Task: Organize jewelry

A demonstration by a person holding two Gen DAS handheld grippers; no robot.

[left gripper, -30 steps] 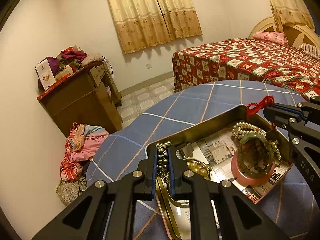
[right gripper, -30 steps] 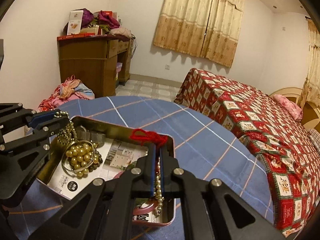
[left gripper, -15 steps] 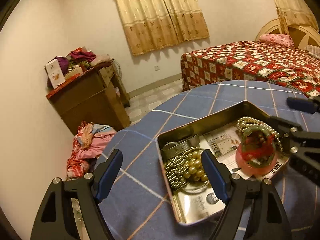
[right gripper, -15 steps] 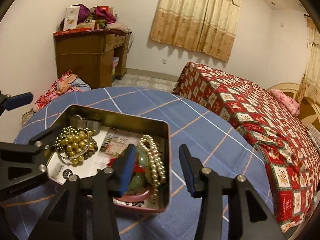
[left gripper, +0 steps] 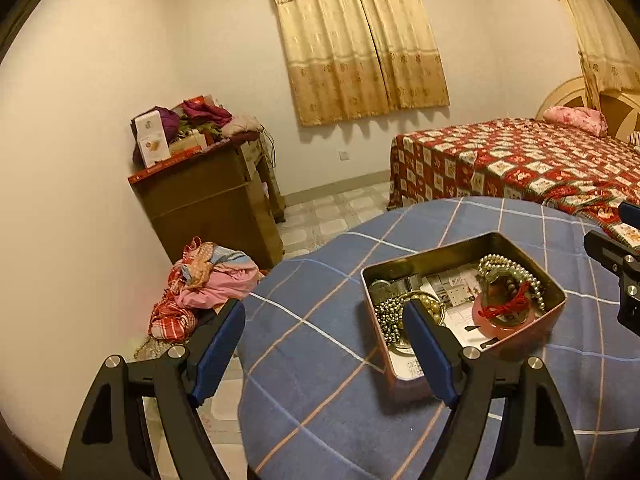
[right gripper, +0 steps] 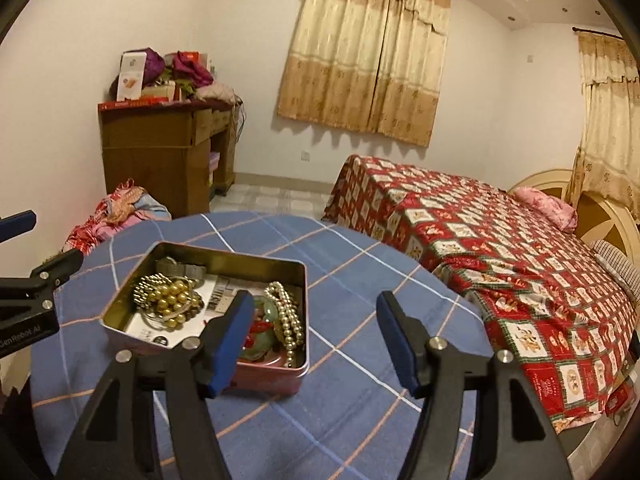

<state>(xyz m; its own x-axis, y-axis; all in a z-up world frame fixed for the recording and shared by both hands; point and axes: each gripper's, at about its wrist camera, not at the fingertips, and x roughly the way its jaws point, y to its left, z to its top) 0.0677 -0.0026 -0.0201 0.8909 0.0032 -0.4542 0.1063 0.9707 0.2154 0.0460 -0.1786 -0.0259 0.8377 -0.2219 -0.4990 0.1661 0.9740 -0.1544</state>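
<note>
A pink metal tin point(left gripper: 554, 285) point(right gripper: 224, 254) stands open on the blue checked table. Inside lie a gold bead bracelet with a small-bead chain point(left gripper: 386, 312) point(right gripper: 168, 300), a pearl necklace point(left gripper: 508, 266) point(right gripper: 288, 316), and a green bangle with a red cord point(left gripper: 506, 304) point(right gripper: 262, 328). My left gripper point(left gripper: 324, 344) is open and empty, held back above the tin's left side. My right gripper point(right gripper: 316, 336) is open and empty, held back above the tin's right side.
The round table with the blue checked cloth point(left gripper: 312, 304) point(right gripper: 352, 280) fills the foreground. A wooden cabinet point(left gripper: 208, 208) with clutter stands at the wall, a heap of clothes point(left gripper: 208, 280) lies on the floor, and a bed with a red quilt point(right gripper: 500, 248) is on the right.
Both grippers were shut on jewelry over the tin, the left on the bead chain, the right on the pearl necklace with the red cord. Both have opened, dropped the pieces in, and drawn back.
</note>
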